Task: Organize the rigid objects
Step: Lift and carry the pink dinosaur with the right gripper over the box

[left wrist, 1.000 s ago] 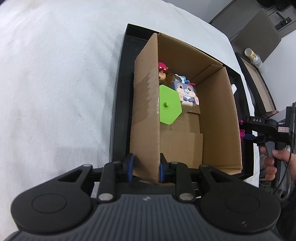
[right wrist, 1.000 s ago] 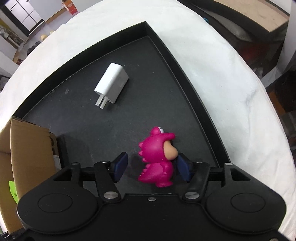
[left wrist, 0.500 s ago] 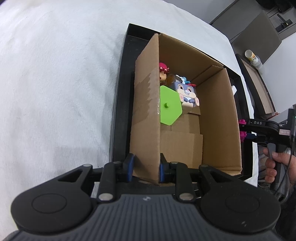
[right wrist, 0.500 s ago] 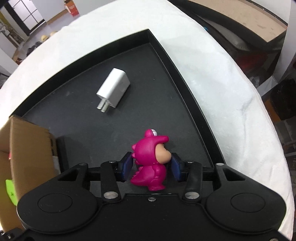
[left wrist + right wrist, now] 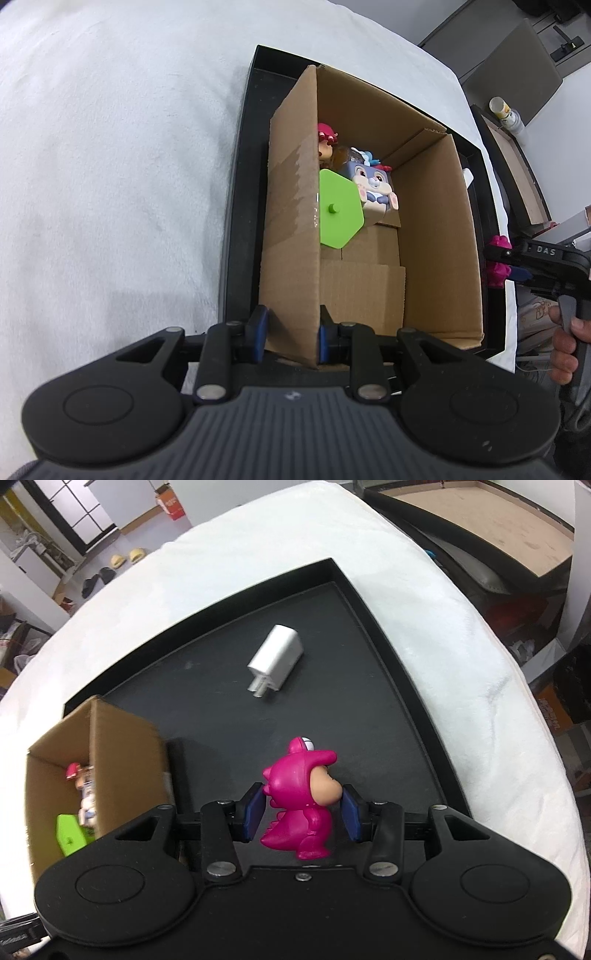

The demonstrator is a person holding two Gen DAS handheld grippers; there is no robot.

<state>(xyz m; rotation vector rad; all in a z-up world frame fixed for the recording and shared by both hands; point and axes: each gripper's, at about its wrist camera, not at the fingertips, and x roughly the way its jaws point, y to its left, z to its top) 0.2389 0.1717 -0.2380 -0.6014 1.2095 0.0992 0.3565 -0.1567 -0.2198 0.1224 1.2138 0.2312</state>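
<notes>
My left gripper is shut on the near left wall of an open cardboard box that stands in a black tray. Inside the box lie a green hexagon piece, a bunny cube toy and a red-capped figure. My right gripper is shut on a pink dinosaur figure, held upright above the tray floor. In the left wrist view that gripper and the figure hang just outside the box's right wall. A white charger plug lies on the tray.
The tray rests on a white cloth-covered table. The box is to the left of the held figure. A person's hand grips the right tool's handle. Furniture and a bottle stand beyond the table.
The right gripper's pads closed onto the pink dinosaur figure and lifted it off the tray, drawing back so the box comes into its view. The left gripper kept its grip on the box wall.
</notes>
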